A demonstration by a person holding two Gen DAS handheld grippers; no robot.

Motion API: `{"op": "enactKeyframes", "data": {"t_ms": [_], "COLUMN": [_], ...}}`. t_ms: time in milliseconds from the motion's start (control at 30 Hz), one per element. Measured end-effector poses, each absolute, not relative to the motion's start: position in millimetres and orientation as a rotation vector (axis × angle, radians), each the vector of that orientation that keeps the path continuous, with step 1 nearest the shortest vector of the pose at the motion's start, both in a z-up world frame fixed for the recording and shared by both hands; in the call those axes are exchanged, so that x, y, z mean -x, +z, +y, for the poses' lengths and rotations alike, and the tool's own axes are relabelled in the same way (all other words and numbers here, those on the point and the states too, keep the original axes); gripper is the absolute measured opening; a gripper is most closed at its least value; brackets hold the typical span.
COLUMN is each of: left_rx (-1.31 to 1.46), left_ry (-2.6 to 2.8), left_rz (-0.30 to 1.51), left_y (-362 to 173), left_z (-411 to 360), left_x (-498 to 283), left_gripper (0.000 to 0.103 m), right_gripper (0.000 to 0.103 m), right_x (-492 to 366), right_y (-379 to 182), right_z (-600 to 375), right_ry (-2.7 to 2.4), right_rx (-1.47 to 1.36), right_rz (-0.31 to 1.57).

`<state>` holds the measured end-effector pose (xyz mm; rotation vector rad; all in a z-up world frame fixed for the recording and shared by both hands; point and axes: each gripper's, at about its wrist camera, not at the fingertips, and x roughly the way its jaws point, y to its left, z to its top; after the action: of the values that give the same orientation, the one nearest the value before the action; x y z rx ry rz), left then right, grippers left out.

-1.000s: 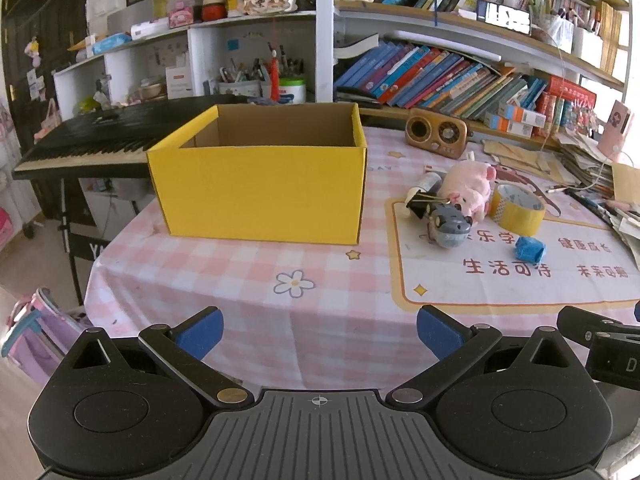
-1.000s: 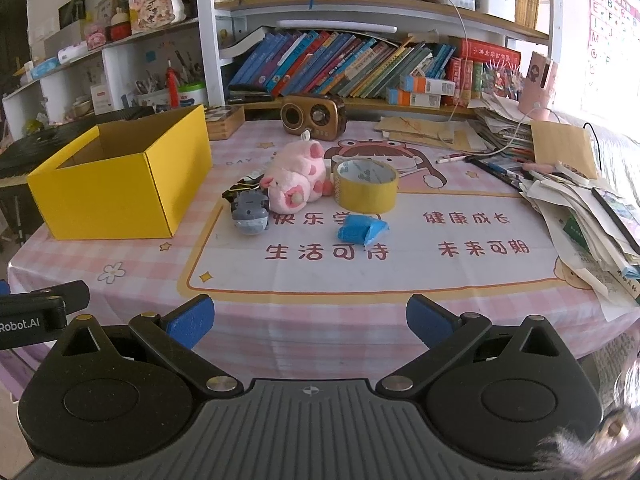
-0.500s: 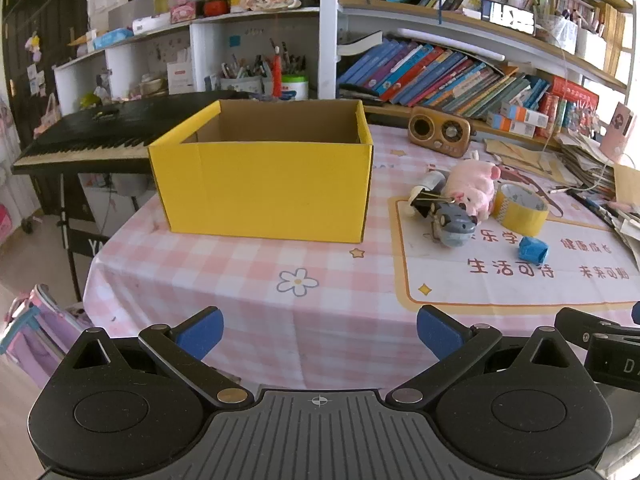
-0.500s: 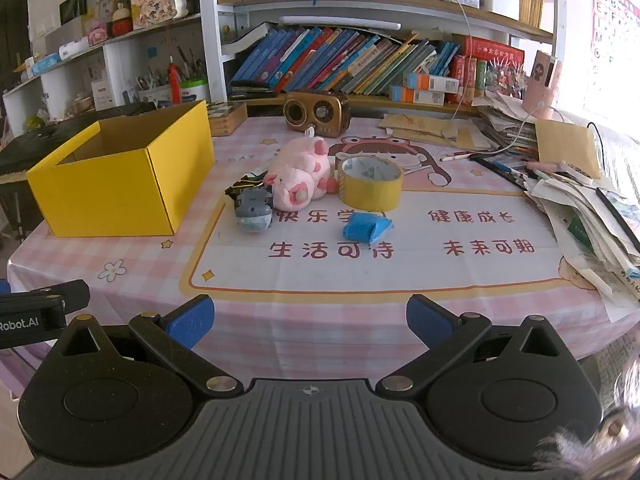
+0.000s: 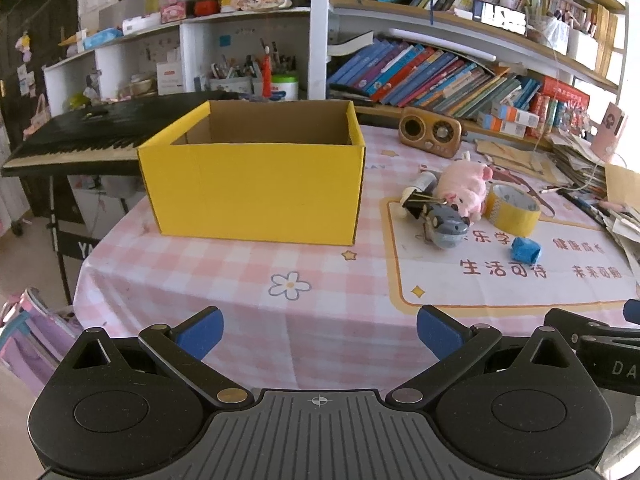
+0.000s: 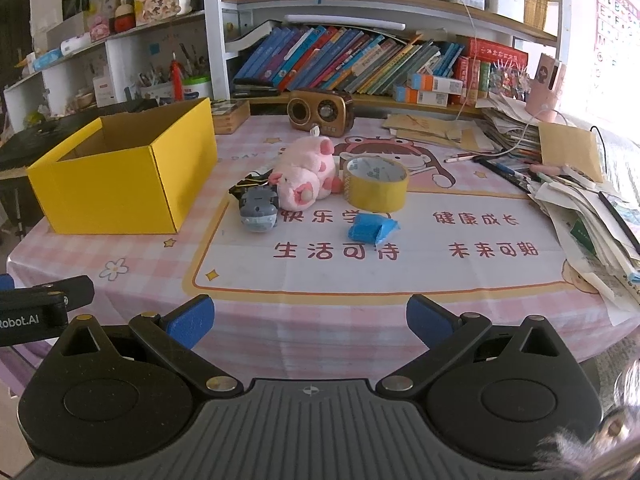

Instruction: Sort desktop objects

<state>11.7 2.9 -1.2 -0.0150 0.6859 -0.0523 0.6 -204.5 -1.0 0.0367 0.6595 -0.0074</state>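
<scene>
An open yellow cardboard box (image 5: 256, 184) (image 6: 120, 176) stands on the left of the pink checked tablecloth. To its right lie a pink plush pig (image 6: 306, 176) (image 5: 464, 186), a grey toy (image 6: 259, 210) (image 5: 446, 226), a roll of yellow tape (image 6: 376, 188) (image 5: 512, 208), a small blue object (image 6: 370, 228) (image 5: 525, 250) and a black binder clip (image 6: 250, 184). My left gripper (image 5: 320, 330) is open and empty at the table's near edge. My right gripper (image 6: 310, 318) is open and empty, also at the near edge.
A brown retro speaker (image 6: 320, 110) stands at the back of the table. Piles of papers and pens (image 6: 580, 208) crowd the right side. A bookshelf (image 6: 360, 60) rises behind. A black keyboard (image 5: 80, 132) stands left of the table.
Both grippers have moved slightly forward toward the table; the box and objects look a little nearer. Nothing on the table has moved.
</scene>
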Motion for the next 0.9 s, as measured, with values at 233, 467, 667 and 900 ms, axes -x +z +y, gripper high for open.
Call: {"op": "enactKeyframes", "data": {"t_ms": [233,467,667,900], "left_rx": [0.020,0.005,-0.011,-0.094], "left_ry": [-0.065,-0.078,-0.083,-0.126], "left_rz": [0.689,0.689,0.703,0.683], "left_y": [-2,-2,-4,-1], "left_z": [3,-1,-7,-29], "left_x": [-14,-17,-20,-18], "left_gripper": [0.103,0.103,0.103,0.103], "right_gripper": [0.103,0.103,0.103,0.103], "right_x": [0,0,-1,-6], "right_y": [-1,-1,0,-3], "right_z": [-203,-206,-210,-218], "right_ry": [-0.013,-0.021,-0.027,-0.047], "right_rx": [-0.025,-0.031,-0.034,-0.044], "right_rz": [0.657,0.661,0.661,0.677]}}
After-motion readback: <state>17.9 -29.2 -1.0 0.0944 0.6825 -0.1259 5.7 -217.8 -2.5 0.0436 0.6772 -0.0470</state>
